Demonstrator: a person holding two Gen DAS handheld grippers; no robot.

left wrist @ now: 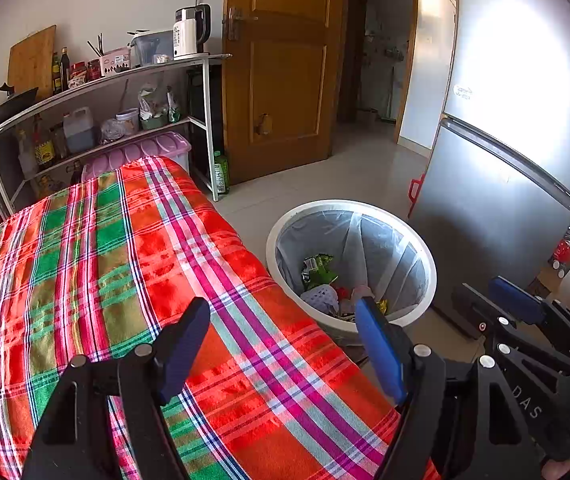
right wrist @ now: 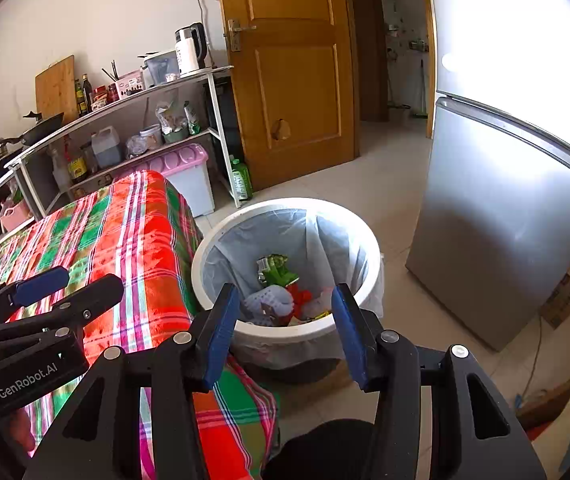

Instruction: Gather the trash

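At frame centre, the trash bin [right wrist: 285, 236] holds wrappers; left gripper [left wrist: 283, 350] and right gripper [right wrist: 285, 330] hang spread, empty.

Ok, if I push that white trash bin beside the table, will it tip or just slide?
The white trash bin is wide-mouthed, so tipping looks unlikely. It holds only a few wrappers, so it is probably light and would slide on the smooth tile floor. Its thin liner bag looks floppy.

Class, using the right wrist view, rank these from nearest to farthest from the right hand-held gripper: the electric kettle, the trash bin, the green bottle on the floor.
From the right hand-held gripper:
1. Trash bin, just ahead.
2. Green bottle, on the floor beyond the bin, beside the shelf leg.
3. Electric kettle, on the shelf top, far left.
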